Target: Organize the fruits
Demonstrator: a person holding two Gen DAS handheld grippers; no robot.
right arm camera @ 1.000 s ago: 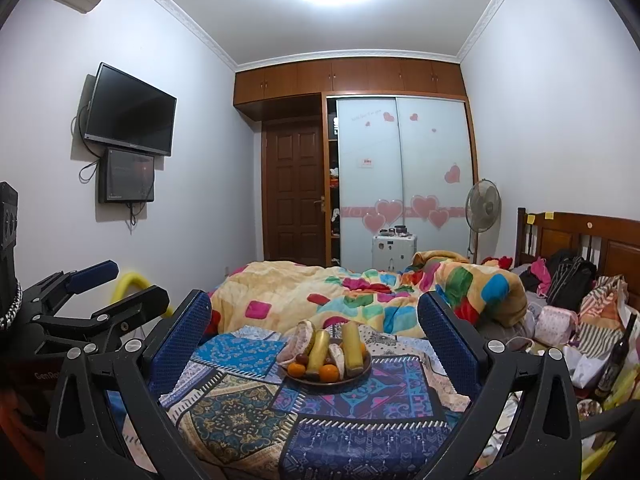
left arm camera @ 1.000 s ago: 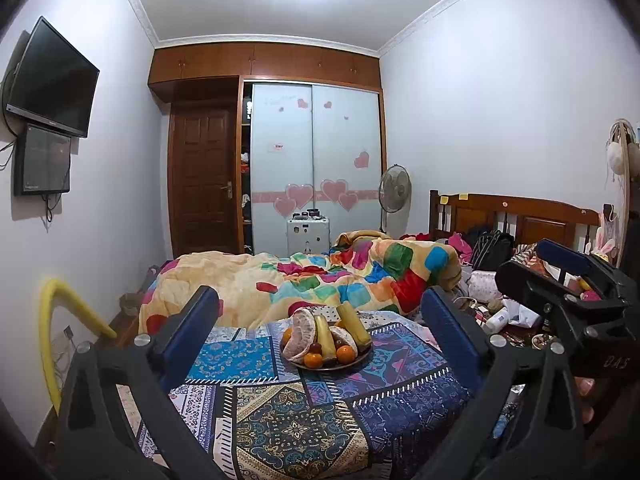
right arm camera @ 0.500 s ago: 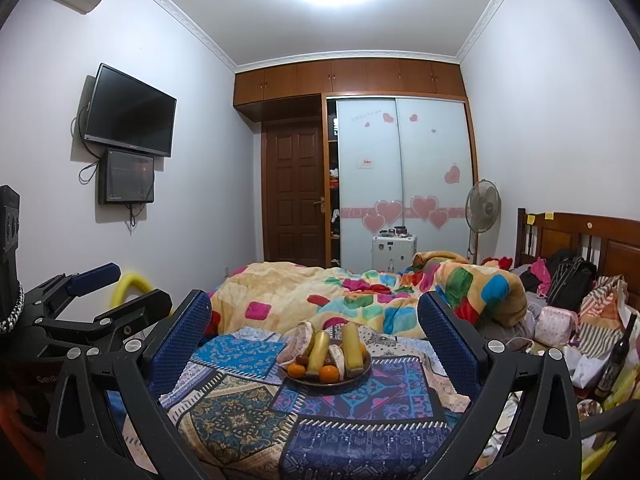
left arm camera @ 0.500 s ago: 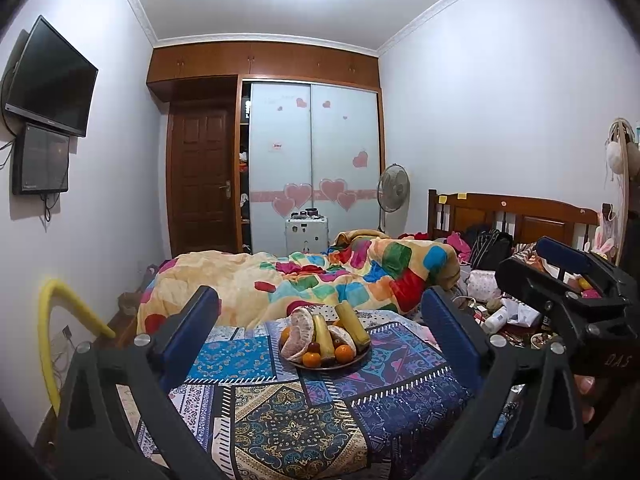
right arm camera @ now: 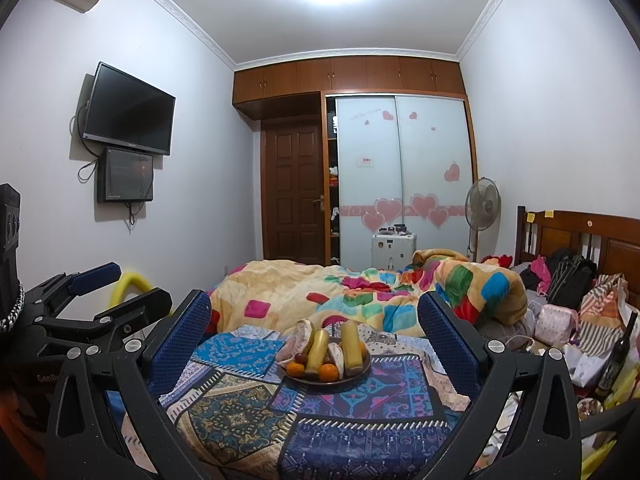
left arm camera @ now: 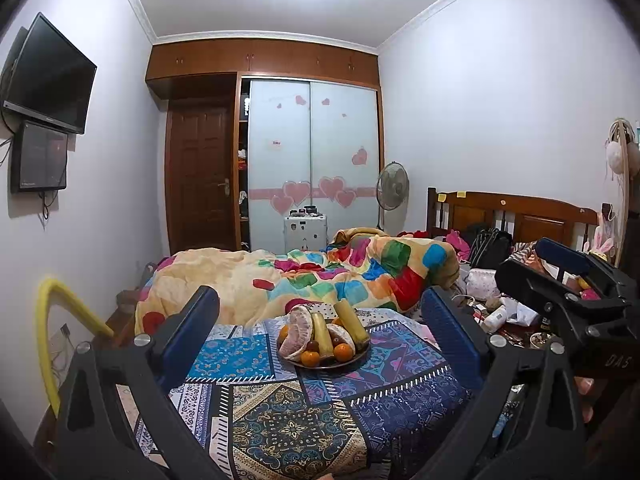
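Blue-padded fingers point(left arm camera: 200, 320) of the left gripper point(left arm camera: 320, 320) stand wide apart with nothing between them, and the right gripper point(right arm camera: 316, 324) is spread just as wide and empty; both are held back from the fruit. Ahead of them, on the patterned cloth point(right arm camera: 360, 420) over the desk, a dark plate point(right arm camera: 320, 380) carries all the fruit in sight: two bananas point(right arm camera: 316, 350) standing on end, pale pomelo pieces point(left arm camera: 298, 330), small oranges point(right arm camera: 328, 372) and some dark round fruit. No fruit lies loose on the cloth. That fits either a plate waiting to be sorted or one already arranged; which it is cannot be told. Beyond lies a bed point(left arm camera: 280, 276) with a bright quilt.
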